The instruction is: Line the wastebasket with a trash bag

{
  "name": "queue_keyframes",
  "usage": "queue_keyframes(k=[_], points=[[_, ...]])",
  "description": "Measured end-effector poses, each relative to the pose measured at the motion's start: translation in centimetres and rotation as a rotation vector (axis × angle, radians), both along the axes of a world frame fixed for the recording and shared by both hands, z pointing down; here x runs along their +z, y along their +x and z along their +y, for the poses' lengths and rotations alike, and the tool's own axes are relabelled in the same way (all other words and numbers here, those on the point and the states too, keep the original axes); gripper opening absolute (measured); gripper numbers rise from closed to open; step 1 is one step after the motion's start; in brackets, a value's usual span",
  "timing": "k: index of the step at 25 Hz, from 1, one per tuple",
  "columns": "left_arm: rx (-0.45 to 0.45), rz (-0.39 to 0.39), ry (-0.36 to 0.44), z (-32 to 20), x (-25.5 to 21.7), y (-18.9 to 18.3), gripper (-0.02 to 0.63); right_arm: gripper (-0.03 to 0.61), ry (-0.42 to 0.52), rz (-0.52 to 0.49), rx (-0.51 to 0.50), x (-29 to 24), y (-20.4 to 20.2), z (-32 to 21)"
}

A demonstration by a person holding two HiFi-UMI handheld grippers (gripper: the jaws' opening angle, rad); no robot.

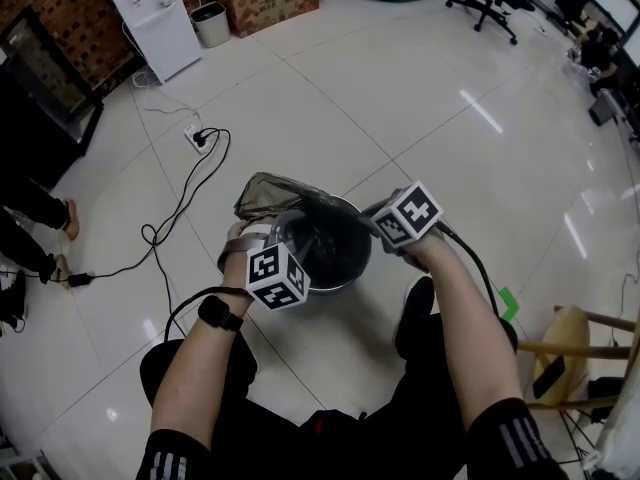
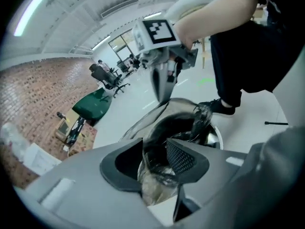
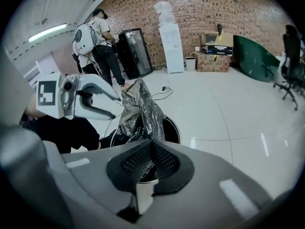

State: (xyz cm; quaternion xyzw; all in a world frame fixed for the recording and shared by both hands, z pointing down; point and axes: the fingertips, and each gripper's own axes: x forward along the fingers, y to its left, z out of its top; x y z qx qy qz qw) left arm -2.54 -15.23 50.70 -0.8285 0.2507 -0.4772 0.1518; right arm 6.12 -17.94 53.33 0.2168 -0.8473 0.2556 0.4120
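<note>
Wastebasket (image 1: pixel 346 276): round, shiny rim, on the white tiled floor just in front of the person's feet. Most of the rim is covered by film and by the two grippers.

Trash bag (image 1: pixel 268 194): dark, thin and crinkled. Part of it hangs inside the basket. The rest stands up in a loose peak over the far-left rim. How far down it reaches cannot be made out, as the inside is only black.

Left gripper (image 2: pixel 158 159): at the near-left rim, fingers standing well apart. Crumpled film lies loose in the gap and the pads are not pressing on it. In the head view its marker cube hides the fingertips.

Right gripper (image 3: pixel 151 152): at the right rim, pointing down, fingers closed flat together. The folds of the bag run straight to their tips, so a thin edge of film is pinched there. The pads hide the pinch itself.

Around:
- A black cable and power strip (image 1: pixel 198 138) lie on the floor beyond the basket.
- A white water dispenser (image 1: pixel 152 16) and a cardboard box (image 1: pixel 268 3) stand by the brick wall.
- A wooden stool (image 1: pixel 590 350) is cut off at the right edge.
- A standing person (image 3: pixel 102 38) is seen from behind in the right gripper view. Only feet show at the left edge of the head view.
</note>
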Motion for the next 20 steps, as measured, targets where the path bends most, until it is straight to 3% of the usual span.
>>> queue_keyframes(k=[4, 7, 10, 12, 13, 17, 20], points=[[-0.08, -0.103, 0.014, -2.5, 2.1, -3.4, 0.167, 0.006, -0.013, 0.01, -0.006, 0.4, 0.1, 0.5], [-0.054, -0.179, 0.036, -3.0, 3.6, -3.4, 0.178, 0.006, -0.006, 0.008, -0.022, -0.1, -0.4, 0.8], [-0.034, -0.214, 0.073, -3.9, 4.1, -2.6, 0.178, 0.006, -0.003, -0.002, -0.034, -0.5, -0.8, 1.0], [-0.041, -0.237, 0.057, -4.6, 5.1, -2.6, 0.176, 0.006, -0.008, -0.005, -0.038, -0.4, -0.8, 1.2], [-0.045, -0.247, 0.046, -4.8, 5.6, -2.7, 0.162, 0.006, -0.011, -0.006, -0.038, -0.3, -0.7, 1.2], [-0.031, -0.263, -0.005, -4.2, 7.3, -2.7, 0.0, 0.006, -0.029, 0.0, -0.015, 0.5, 0.4, 1.1], [-0.015, -0.237, -0.045, -3.2, 7.3, -2.6, 0.0, 0.006, -0.034, 0.023, 0.016, 1.2, 1.7, 0.6]])
